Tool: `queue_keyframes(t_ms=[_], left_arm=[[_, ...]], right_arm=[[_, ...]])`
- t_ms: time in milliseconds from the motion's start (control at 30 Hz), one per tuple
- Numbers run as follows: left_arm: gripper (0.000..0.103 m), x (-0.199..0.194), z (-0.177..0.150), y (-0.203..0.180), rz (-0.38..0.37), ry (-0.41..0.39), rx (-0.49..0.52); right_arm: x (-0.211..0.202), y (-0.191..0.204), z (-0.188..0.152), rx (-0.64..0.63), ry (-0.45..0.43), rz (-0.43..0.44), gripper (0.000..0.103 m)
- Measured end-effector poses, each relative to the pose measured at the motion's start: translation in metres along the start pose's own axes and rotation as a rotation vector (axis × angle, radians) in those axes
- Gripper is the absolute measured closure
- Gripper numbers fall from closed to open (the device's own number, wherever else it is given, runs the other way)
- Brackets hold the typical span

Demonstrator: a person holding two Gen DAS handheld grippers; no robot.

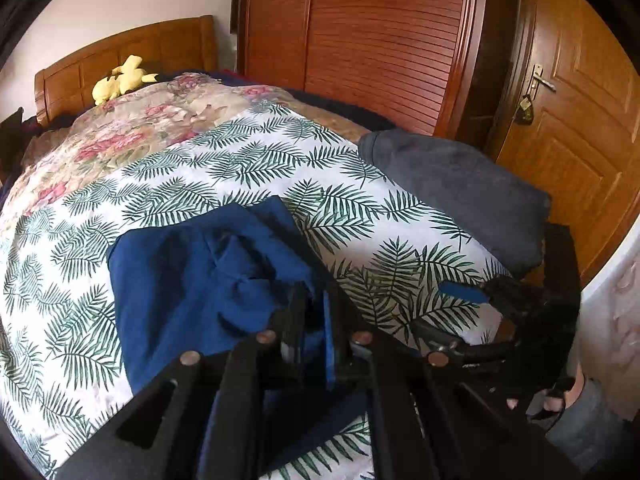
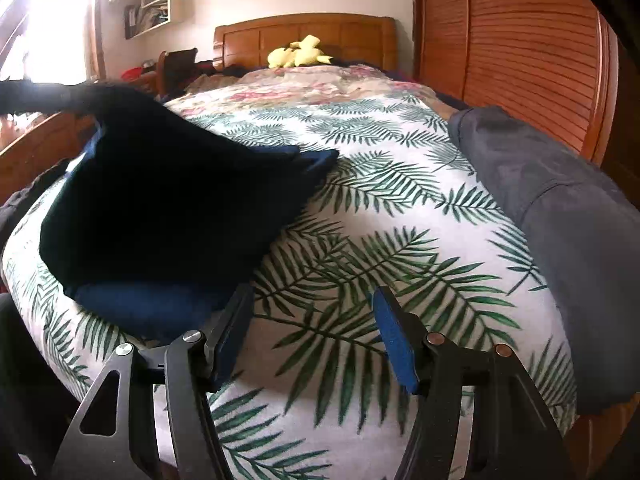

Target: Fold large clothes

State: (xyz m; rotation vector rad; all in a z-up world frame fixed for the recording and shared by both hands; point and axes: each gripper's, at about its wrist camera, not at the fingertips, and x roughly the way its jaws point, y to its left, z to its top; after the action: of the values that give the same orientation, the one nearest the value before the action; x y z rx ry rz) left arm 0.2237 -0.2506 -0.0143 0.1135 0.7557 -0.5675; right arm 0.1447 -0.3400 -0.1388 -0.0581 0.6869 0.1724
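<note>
A navy blue garment (image 1: 192, 280) lies bunched on the leaf-print bedspread (image 1: 240, 160). My left gripper (image 1: 314, 300) is shut on a fold of it and lifts that part off the bed. In the right wrist view the lifted garment (image 2: 160, 208) hangs dark at the left, with the left gripper above it at the top left. My right gripper (image 2: 312, 320) is open and empty over the bedspread (image 2: 360, 240), just right of the garment's lower edge. It also shows in the left wrist view (image 1: 480, 292) at the right, its blue pad visible.
A folded grey garment (image 1: 460, 188) lies at the bed's right edge, also in the right wrist view (image 2: 560, 208). A floral quilt (image 1: 140, 132) and a yellow plush toy (image 1: 120, 80) sit near the headboard. A wooden wardrobe (image 1: 380, 40) and door (image 1: 568, 120) stand to the right.
</note>
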Motion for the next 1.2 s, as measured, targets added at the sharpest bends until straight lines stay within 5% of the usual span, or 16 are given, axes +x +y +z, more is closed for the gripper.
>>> queue_keyframes(t_ms=[267,533,800,1033,1100,1133,1200], left_arm=[[0.095,-0.05,-0.017,0.017,0.035,-0.094,0.025],[0.093,-0.074,-0.051,0.071,0.097,-0.096,-0.037],[0.092,-0.084,-0.085,0.112,0.139,-0.087,-0.069],[0.091,-0.092,-0.109,0.132,0.137,-0.089,-0.094],[0.091,-0.091,-0.114,0.137,0.135,-0.084,-0.103],[0.091,-0.09,-0.116,0.138,0.133,-0.082,-0.107],[0.091,-0.088,-0.117,0.141,0.129,-0.08,-0.113]], right_arm=[[-0.028,0.01,0.025,0.001,-0.058,0.063,0.04],[-0.035,0.055,0.071,-0.068,-0.091,0.158,0.04],[0.021,0.092,0.067,-0.113,0.045,0.168,0.04],[0.054,0.064,0.054,0.068,0.146,0.241,0.04],[0.055,0.064,0.053,0.08,0.162,0.254,0.051],[0.054,0.066,0.052,0.07,0.163,0.257,0.072],[0.049,0.073,0.053,0.039,0.15,0.246,0.086]])
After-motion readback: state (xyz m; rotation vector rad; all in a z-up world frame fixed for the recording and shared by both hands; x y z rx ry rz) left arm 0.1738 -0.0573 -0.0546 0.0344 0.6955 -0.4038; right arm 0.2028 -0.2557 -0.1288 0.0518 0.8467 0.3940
